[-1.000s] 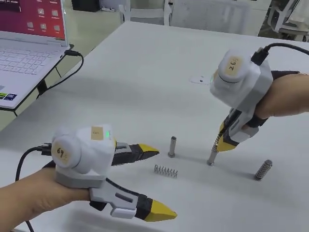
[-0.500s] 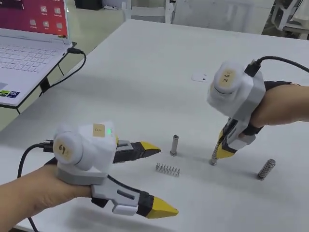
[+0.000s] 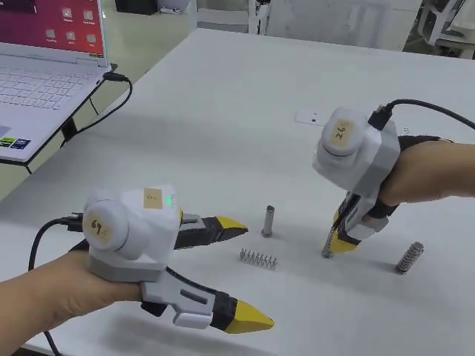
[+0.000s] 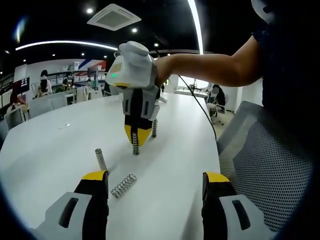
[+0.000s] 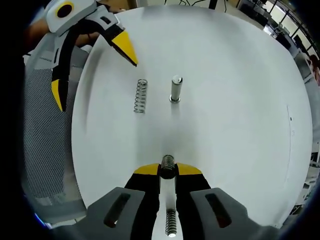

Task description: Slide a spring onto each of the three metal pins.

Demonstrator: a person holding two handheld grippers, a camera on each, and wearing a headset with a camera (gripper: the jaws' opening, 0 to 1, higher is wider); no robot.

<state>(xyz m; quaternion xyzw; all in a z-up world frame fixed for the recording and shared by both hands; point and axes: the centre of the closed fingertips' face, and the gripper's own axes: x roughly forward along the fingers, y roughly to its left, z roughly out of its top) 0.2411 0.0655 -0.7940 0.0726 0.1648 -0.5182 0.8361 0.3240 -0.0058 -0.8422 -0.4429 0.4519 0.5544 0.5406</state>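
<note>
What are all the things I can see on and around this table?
table: one, white, under everything.
laptop: one, pale with a pink screen, far left.
cable: one, black, beside the laptop.
label: one, white, far side of the table.
bare pin: one, grey, upright mid-table.
loose spring: one, grey, lying near the bare pin.
sprung pin: one, grey, wearing a spring, far right.
middle pin: one, grey, under the right gripper.
held spring: one, grey, over the middle pin.
left gripper: one, white with yellow tips, open, by the loose spring.
right gripper: one, same colours, shut on the held spring.
</note>
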